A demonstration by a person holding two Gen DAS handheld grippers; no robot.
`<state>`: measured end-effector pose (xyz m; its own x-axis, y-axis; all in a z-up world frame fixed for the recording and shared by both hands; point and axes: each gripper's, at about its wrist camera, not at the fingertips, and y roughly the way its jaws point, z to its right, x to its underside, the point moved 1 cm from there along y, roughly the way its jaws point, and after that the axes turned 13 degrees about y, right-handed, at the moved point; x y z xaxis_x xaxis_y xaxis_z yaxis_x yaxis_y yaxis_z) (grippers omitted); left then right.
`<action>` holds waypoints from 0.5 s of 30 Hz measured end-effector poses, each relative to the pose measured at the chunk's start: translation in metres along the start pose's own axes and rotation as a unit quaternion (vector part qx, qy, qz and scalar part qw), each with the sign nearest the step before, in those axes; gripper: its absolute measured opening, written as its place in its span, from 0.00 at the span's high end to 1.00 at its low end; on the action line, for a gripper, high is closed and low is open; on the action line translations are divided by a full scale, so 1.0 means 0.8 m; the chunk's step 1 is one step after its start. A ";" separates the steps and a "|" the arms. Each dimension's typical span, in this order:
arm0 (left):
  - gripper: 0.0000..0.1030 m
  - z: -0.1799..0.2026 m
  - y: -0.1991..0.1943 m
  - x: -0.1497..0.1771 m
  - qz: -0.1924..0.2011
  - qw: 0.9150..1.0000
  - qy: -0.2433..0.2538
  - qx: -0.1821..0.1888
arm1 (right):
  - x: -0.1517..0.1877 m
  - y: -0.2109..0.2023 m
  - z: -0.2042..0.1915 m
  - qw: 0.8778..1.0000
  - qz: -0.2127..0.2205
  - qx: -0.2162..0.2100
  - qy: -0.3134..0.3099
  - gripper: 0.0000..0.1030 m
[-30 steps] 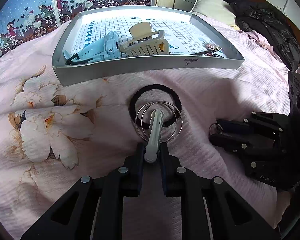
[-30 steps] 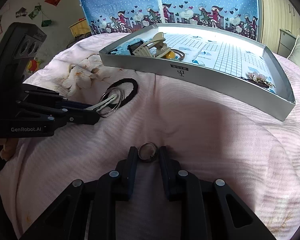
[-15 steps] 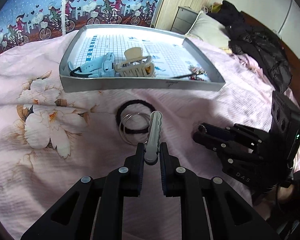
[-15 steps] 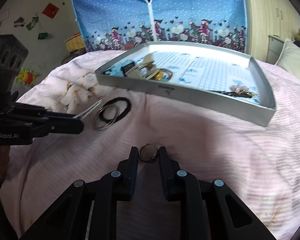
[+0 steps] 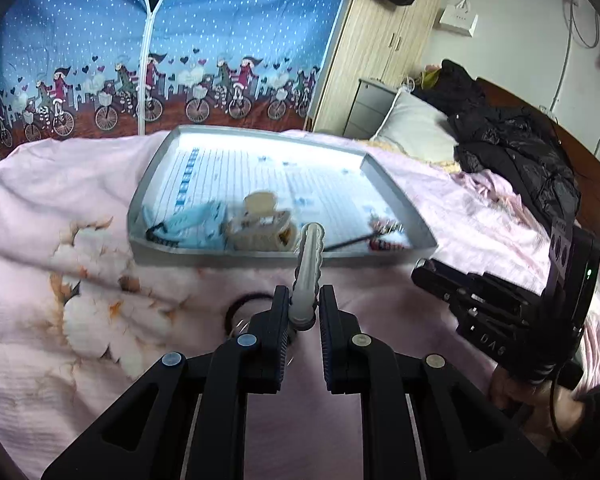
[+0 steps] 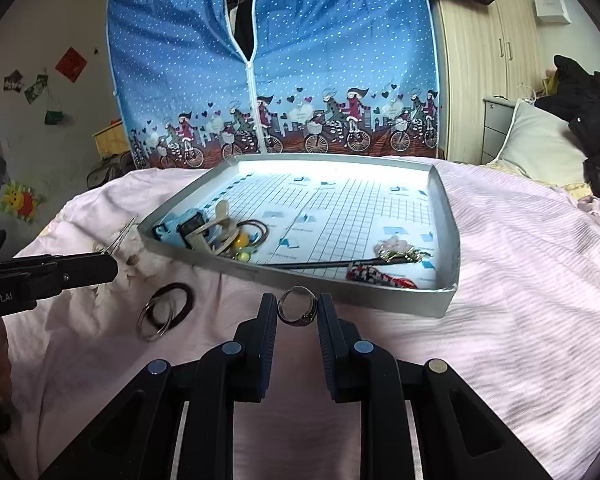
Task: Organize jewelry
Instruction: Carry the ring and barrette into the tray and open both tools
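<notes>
The left gripper [image 5: 304, 306] has its two fingers closed on the near end of a pale grey hair clip [image 5: 307, 268], a long narrow piece with wavy edges. The clip's long axis runs straight forward out of the fingers, tilting slightly up, and its free tip points at the near wall of the grey tray [image 5: 228, 256] ahead. Just below and to the left of the left fingertips, a black hair tie [image 6: 171, 304] lies flat on the pink bedspread [image 5: 80, 208], with thin metal hoops [image 6: 156, 318] overlapping it. The right gripper [image 6: 298, 306] has its fingers drawn in on a small metal ring [image 6: 297, 306], which stands upright between the pads with its opening facing the camera. Ahead of the right fingertips, inside the tray, a beige claw clip [image 6: 222, 226] and a blue clip [image 6: 176, 226] are bunched in the near left corner, and a dark hair stick [image 6: 320, 265] with a flowered end lies crosswise along the near wall.
</notes>
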<state>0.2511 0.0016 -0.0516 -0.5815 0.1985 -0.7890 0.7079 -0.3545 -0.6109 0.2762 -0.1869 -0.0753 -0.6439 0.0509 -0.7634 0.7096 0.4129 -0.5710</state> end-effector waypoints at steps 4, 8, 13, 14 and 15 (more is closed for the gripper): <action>0.89 0.020 0.023 -0.021 0.023 1.000 0.017 -0.006 | -0.009 0.000 0.021 0.999 0.008 0.013 0.033 0.81; 0.89 0.026 0.056 -0.040 0.036 0.999 -0.005 0.009 | -0.015 -0.005 0.029 0.999 0.018 0.024 0.037 0.81; 0.89 0.010 0.100 -0.060 0.028 0.998 -0.042 0.023 | -0.033 0.004 0.038 0.998 0.031 0.041 0.030 0.81; 0.89 0.007 0.105 -0.060 0.029 0.998 -0.048 0.020 | -0.036 0.008 0.042 0.998 0.030 0.042 0.035 0.81; 0.89 0.004 0.109 -0.059 0.029 0.998 -0.051 0.022 | -0.038 0.013 0.049 0.998 0.027 0.042 0.043 0.81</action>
<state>0.3386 -0.0418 -0.0674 -0.5795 0.0823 -0.8108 0.7245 -0.4035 -0.5588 0.3142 -0.2194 -0.0700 -0.6242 0.1491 -0.7669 0.7627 0.3293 -0.5567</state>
